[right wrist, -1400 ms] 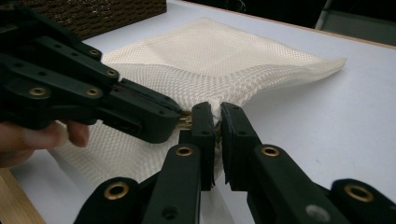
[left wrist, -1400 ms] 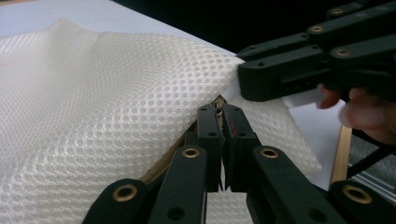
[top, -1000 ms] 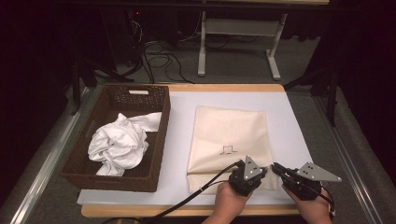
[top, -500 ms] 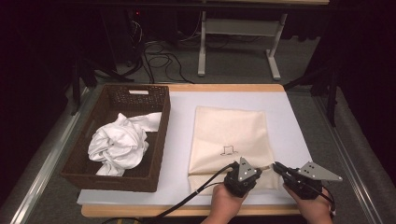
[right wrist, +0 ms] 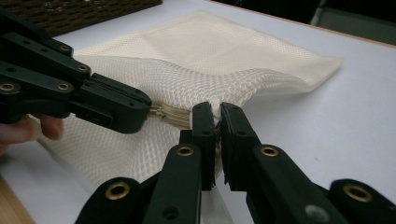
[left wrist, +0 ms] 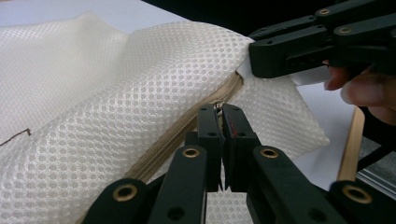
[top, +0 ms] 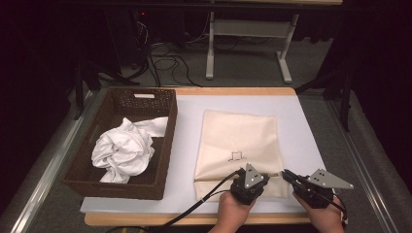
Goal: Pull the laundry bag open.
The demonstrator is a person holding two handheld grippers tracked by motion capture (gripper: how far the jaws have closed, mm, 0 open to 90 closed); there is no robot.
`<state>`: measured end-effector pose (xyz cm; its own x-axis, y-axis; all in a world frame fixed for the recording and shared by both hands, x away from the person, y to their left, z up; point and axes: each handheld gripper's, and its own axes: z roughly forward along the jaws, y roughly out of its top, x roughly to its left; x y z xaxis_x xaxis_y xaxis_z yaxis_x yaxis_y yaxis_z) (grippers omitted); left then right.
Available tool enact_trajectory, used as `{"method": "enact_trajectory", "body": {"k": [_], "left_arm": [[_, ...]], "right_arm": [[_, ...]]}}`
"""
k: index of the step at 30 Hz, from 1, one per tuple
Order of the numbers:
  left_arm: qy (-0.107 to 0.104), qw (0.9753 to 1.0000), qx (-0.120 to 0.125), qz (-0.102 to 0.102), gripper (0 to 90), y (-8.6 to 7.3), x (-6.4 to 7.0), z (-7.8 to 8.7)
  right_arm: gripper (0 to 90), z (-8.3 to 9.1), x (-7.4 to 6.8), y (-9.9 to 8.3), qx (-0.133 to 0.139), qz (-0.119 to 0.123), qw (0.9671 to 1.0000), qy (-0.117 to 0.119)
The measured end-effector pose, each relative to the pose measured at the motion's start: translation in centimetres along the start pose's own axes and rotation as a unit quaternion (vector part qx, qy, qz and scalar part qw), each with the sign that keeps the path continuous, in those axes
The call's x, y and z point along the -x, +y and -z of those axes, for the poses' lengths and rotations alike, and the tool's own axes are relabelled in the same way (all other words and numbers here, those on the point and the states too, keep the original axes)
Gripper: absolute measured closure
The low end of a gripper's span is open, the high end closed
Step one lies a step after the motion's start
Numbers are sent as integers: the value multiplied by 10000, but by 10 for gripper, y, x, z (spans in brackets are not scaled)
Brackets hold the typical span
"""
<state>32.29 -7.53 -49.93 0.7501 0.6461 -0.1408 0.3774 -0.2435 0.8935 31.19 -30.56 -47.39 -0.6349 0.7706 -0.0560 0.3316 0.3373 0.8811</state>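
A cream mesh bag (top: 238, 138) lies flat on the white table cover, its zipper (left wrist: 187, 133) running along the near edge. My left gripper (top: 241, 173) is at that edge, shut on the zipper pull (left wrist: 218, 108). My right gripper (top: 284, 173) is just to its right, shut on the mesh at the zipper's end (right wrist: 217, 108). In the left gripper view the right gripper (left wrist: 254, 60) pinches the bag's corner. In the right gripper view the left gripper (right wrist: 140, 109) sits on the zipper line, and the bag (right wrist: 210, 51) is lifted slightly between the two.
A dark wicker basket (top: 167, 145) with a crumpled white cloth (top: 124, 150) stands on the left of the table. The white cover (top: 301, 126) ends at a wooden strip (top: 194, 218) near the person. Table legs and cables lie on the floor beyond.
My left gripper has edged slightly to the left along the bag's near edge. The right gripper has stayed in place on the corner.
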Motion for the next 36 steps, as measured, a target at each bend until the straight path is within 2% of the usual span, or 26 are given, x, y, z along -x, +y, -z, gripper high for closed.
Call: {"method": "enact_trajectory", "body": {"k": [1,2,4,6,7,8,10,21,24,25,26,27,28,30,32,33,36], "left_arm": [[-32,10000,23,87,874,-1,-2,1],[-85,9998,25,174,874,-2,-4,1],[-38,10000,-5,81,874,-2,-3,2],[-88,9999,-13,107,873,-3,-4,3],[-24,9999,-15,112,874,-3,-5,4],[-45,9999,-3,124,874,-3,-7,5],[-54,9999,2,101,874,-3,-7,6],[-35,10000,-33,42,874,-4,-8,8],[-44,10000,-37,50,874,-4,-9,9],[105,9999,-82,56,874,-4,-9,9],[80,9998,-54,155,874,-6,-14,11],[-19,9995,-18,304,874,-7,-18,13],[-32,9997,-40,247,874,-7,-19,15],[60,9999,-103,105,874,-7,-17,16],[5,9997,-79,233,874,-8,-20,17],[10,9997,-91,240,874,-8,-21,18],[5,9997,-93,218,874,-9,-22,19]], "right_arm": [[865,1,0,0,16,18,10000,-76],[865,1,1,0,8,-84,10000,-26],[865,0,1,-1,-27,-91,10000,6],[865,-1,0,0,-6,-3,10000,-20],[866,-1,1,0,-7,-54,10000,-2],[865,0,1,0,3,-60,10000,-53],[865,1,3,0,19,-121,9999,23],[867,1,0,0,7,-78,10000,40],[867,0,-1,0,-4,-69,10000,55],[868,0,-1,1,7,-61,10000,63],[869,1,-1,1,29,-77,9999,-61],[869,3,3,0,89,-146,9998,-77],[869,5,7,0,100,-275,9996,-18],[868,4,6,-2,39,-230,9997,8],[868,2,5,-1,65,-193,9998,21],[868,2,4,-1,44,-247,9997,39],[868,0,3,0,55,-167,9998,48]]}}
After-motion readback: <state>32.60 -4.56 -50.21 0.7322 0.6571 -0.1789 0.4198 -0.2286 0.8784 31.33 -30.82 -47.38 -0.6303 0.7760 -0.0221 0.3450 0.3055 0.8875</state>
